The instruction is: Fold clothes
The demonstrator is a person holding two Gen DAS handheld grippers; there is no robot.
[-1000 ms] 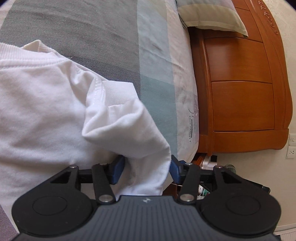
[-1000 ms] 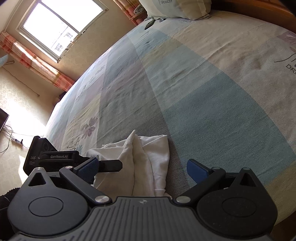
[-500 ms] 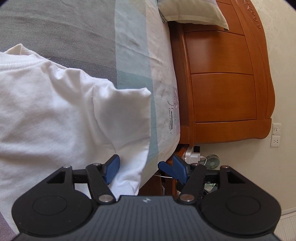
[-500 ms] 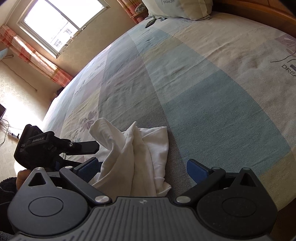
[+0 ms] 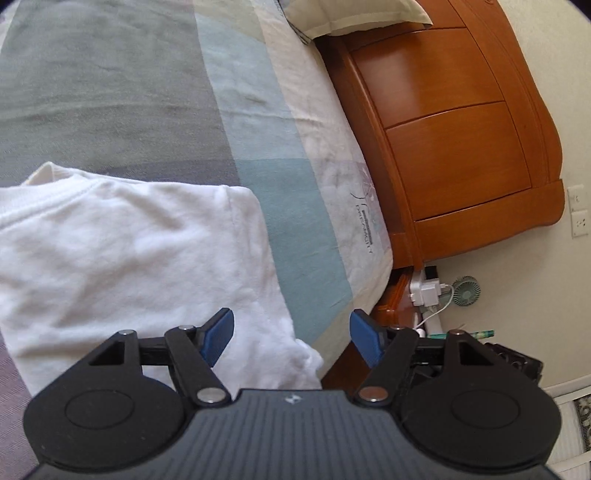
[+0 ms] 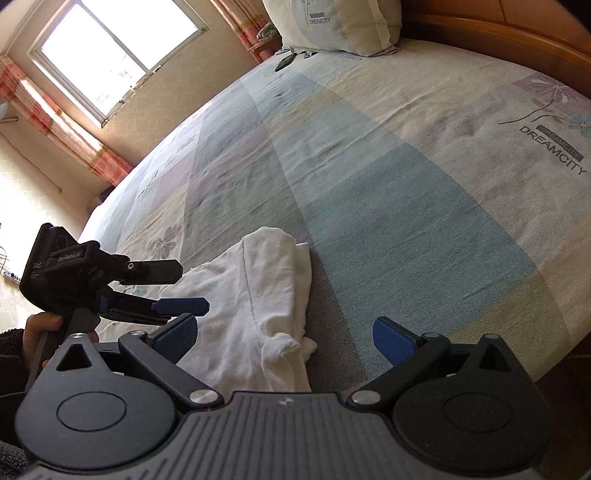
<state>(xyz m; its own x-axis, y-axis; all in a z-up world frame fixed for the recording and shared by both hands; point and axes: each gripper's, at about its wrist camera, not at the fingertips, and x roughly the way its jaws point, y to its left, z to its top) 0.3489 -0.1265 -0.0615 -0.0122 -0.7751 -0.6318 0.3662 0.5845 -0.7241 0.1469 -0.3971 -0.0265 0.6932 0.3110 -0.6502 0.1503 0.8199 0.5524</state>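
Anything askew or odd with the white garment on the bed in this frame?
The white cotton T-shirt lies folded on the patchwork bedspread, but its near corner is bunched and wrinkled rather than flat. Left tongs are opening with nothing gripped; right tongs are open above the cloth. Nothing is damaged or spilled.

White shirt cut off at left edge (left view); lower hem hidden behind gripper body; pillow cropped at top.

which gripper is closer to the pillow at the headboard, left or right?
Neither clearly. The pillow lies far up the bed; left gripper, jaws opening, and right gripper both hover over the white shirt.
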